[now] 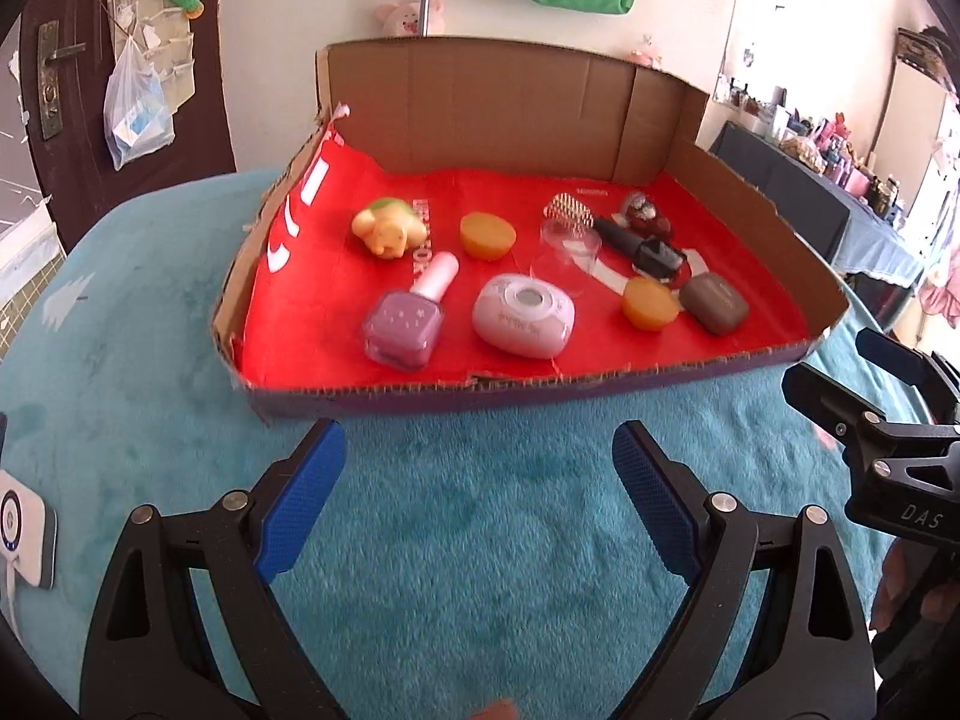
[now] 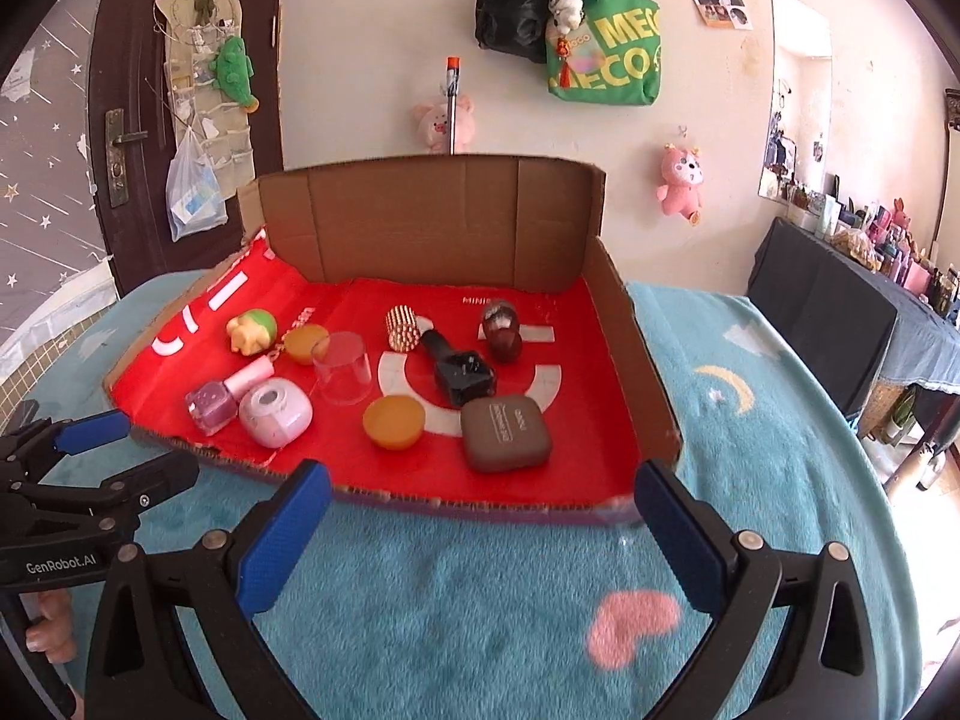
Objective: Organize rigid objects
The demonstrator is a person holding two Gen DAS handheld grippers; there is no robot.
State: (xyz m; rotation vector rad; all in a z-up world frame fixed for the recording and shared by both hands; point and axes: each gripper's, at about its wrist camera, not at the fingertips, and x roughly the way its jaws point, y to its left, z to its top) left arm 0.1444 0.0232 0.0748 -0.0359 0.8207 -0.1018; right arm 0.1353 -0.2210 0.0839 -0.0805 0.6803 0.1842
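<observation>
A shallow cardboard tray (image 1: 600,387) (image 2: 480,504) lined in red rests on the teal blanket. Inside lie a purple nail polish bottle (image 1: 405,324) (image 2: 216,402), a pink oval case (image 1: 522,315) (image 2: 276,411), a yellow-green toy (image 1: 387,225) (image 2: 252,330), two orange domes (image 1: 487,234) (image 1: 649,303) (image 2: 393,421), a brown case (image 1: 714,303) (image 2: 505,433), a clear cup (image 1: 567,252) (image 2: 342,369), a black bottle (image 1: 645,246) (image 2: 462,375), a bead roll (image 2: 401,328) and a dark red figurine (image 2: 501,330). My left gripper (image 1: 480,498) hangs open before the tray's front edge. My right gripper (image 2: 480,540) is open too, empty, near the tray's front right corner.
A white device (image 1: 24,534) lies on the blanket at the far left. A dark door (image 2: 120,120) and a wall with hanging bags and plush toys stand behind the tray. A cluttered dark table (image 2: 840,288) stands at the right.
</observation>
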